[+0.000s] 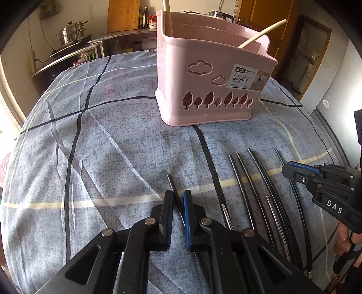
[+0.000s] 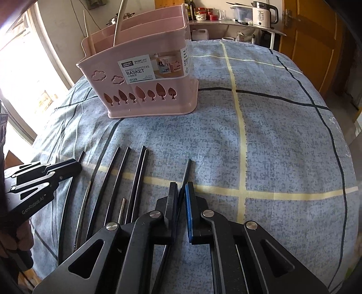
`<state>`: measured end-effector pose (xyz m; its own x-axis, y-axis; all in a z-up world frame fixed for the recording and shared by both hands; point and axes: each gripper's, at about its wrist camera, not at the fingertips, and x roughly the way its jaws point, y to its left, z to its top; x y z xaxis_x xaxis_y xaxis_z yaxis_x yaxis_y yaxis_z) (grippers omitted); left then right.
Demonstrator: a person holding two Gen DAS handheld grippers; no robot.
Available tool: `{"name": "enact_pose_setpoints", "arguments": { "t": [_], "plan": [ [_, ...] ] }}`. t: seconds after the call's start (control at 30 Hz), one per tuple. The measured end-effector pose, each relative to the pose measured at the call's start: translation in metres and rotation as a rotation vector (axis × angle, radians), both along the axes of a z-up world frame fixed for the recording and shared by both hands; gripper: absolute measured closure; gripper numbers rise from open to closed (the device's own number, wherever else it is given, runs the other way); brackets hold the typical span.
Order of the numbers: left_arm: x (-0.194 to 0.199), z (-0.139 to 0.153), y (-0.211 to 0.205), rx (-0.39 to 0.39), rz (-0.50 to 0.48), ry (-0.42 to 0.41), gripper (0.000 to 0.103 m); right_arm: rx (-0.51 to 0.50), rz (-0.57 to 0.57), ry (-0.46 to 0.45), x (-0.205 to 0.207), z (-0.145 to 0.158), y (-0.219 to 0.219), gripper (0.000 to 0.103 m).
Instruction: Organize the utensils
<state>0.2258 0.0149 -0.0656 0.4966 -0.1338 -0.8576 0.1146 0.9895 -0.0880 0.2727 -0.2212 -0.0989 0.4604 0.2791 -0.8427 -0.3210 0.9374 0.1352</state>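
Observation:
A pink chopstick basket (image 1: 210, 74) stands on the checked blue cloth; it also shows in the right wrist view (image 2: 144, 77), with two pale wooden handles (image 1: 260, 34) sticking out. Several black chopsticks (image 1: 267, 185) lie side by side on the cloth in front of it. My left gripper (image 1: 178, 199) is shut on a black chopstick (image 1: 170, 182) that runs between its fingers. My right gripper (image 2: 181, 192) is shut on another black chopstick (image 2: 186, 169). Each gripper shows at the edge of the other's view, the right gripper (image 1: 291, 169) and the left gripper (image 2: 72, 167).
The cloth-covered table (image 1: 113, 147) drops off at its rounded edges. Behind stand a metal counter with a steamer pot (image 1: 71, 34), bottles and jars (image 2: 201, 13), and a kettle (image 2: 263, 13). A wooden door (image 2: 312, 45) is at the right.

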Motion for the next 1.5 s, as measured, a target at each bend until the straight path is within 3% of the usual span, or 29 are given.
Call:
{"name": "enact_pose_setpoints", "arguments": {
  "t": [0.47, 0.73, 0.97, 1.27, 1.5],
  "plan": [
    [0.013, 0.001, -0.009, 0.041, 0.008, 0.011, 0.095, -0.019, -0.027, 0.034, 0.025, 0.001, 0.009, 0.097],
    [0.013, 0.008, 0.001, -0.016, 0.045, 0.018, 0.096, 0.034, -0.030, 0.018, 0.018, 0.008, -0.001, 0.097],
    [0.010, 0.049, 0.009, -0.047, 0.043, -0.062, 0.098, 0.089, -0.029, -0.065, 0.013, 0.044, -0.010, 0.098],
    [0.011, 0.124, 0.021, -0.060, 0.045, -0.218, 0.099, 0.152, -0.024, -0.234, 0.009, 0.109, -0.021, 0.099],
    [0.010, 0.164, 0.023, -0.067, 0.039, -0.318, 0.099, 0.186, -0.032, -0.360, 0.002, 0.151, -0.027, 0.099]
  ]
}}
